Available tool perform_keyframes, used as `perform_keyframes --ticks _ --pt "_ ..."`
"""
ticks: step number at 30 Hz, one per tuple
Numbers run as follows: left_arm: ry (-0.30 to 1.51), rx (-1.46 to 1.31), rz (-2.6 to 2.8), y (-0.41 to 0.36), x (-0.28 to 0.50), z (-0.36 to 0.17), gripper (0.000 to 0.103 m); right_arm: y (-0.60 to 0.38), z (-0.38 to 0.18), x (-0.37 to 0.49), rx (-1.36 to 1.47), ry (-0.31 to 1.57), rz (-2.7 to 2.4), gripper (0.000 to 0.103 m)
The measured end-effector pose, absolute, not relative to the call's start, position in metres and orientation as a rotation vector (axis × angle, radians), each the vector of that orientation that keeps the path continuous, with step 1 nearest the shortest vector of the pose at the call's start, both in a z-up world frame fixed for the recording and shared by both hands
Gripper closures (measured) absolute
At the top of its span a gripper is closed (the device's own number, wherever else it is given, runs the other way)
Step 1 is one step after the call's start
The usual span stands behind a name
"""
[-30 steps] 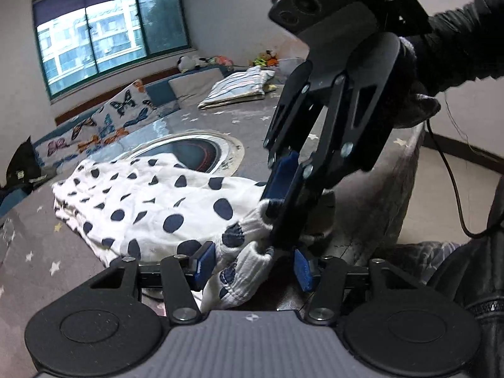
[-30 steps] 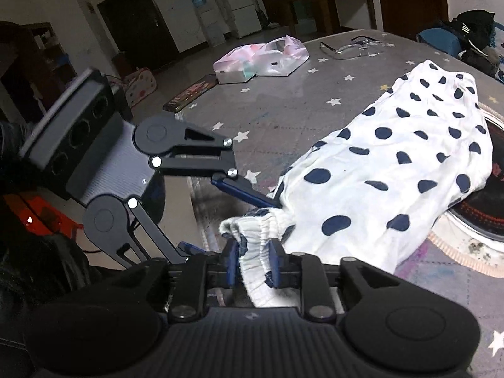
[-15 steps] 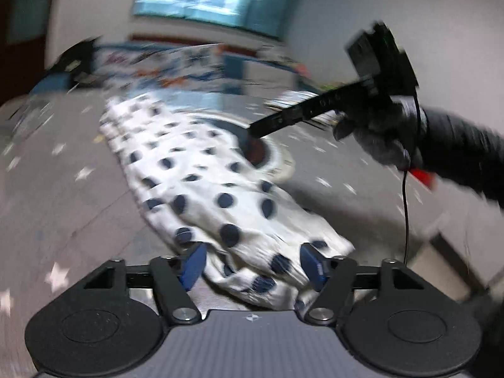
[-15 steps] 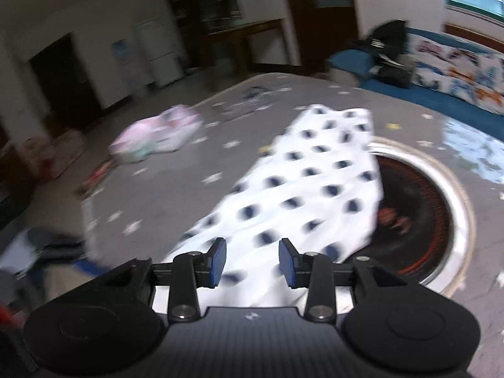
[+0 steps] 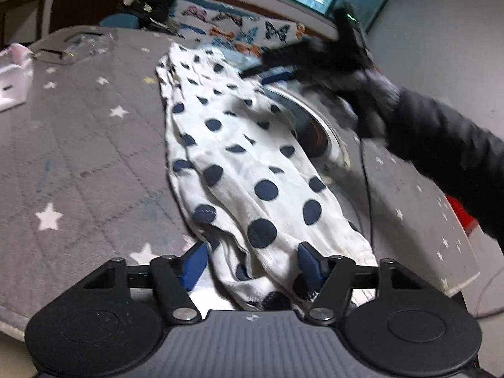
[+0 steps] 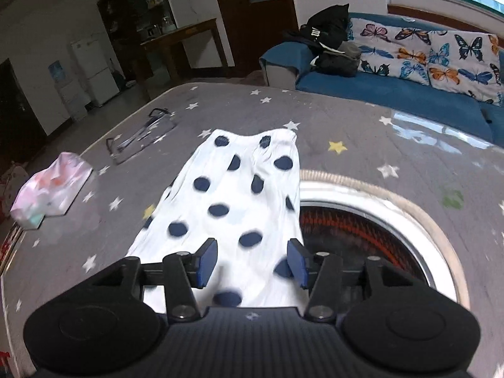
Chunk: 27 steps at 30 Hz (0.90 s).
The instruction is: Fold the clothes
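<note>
1. The desk (image 6: 362,119) is the biggest thing here: grey cover with white stars, plus a round heater (image 6: 371,230) sunk into the middle. Sofa (image 6: 393,91) with butterfly cushions sits behind it.
2. The garment (image 5: 239,170), white with navy dots, lies stretched out long across the desk, one long edge lapping onto the heater rim. It looks already narrowed lengthwise, so I'd guess the next fold is end to end.
3. The left claw (image 5: 252,261) is spread wide over the near, bunched end of the garment, pads either side of the cloth, nothing pinched. Probably lined up there to take that end.
4. The right claw (image 6: 252,264) is also released, hanging above the garment's middle and looking down its length to the far hem. In the left view it's just a dark blur over the far half, so its height is hard to call.
5. Small stuff well off to the side: a pink bundle (image 6: 50,192) by the desk edge and a clear bag (image 6: 141,138) near it, both out of the folding area.
</note>
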<state>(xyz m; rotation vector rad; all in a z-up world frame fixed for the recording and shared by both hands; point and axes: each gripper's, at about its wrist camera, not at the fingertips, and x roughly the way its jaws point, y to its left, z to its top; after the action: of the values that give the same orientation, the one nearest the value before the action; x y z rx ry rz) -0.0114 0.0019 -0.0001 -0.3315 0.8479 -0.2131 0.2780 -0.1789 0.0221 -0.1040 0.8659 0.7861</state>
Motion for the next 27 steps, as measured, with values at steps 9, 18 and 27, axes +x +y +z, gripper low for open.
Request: perform_keyframes --ticks 9,18,27 --pt "0.882 -0.355 -0.233 0.008 -0.003 -0.003 0.080 -0.140 0.003 0.334 -0.079 0.890 0.757 0.043" --pt "0.911 -0.369 -0.255 0.016 0.004 -0.003 0.091 -0.119 -0.007 0.357 -0.039 0.869 0.755 0.033" --pt "0.922 -0.342 -0.246 0.023 0.003 -0.001 0.091 -0.106 -0.009 0.359 -0.048 0.852 0.756 0.081"
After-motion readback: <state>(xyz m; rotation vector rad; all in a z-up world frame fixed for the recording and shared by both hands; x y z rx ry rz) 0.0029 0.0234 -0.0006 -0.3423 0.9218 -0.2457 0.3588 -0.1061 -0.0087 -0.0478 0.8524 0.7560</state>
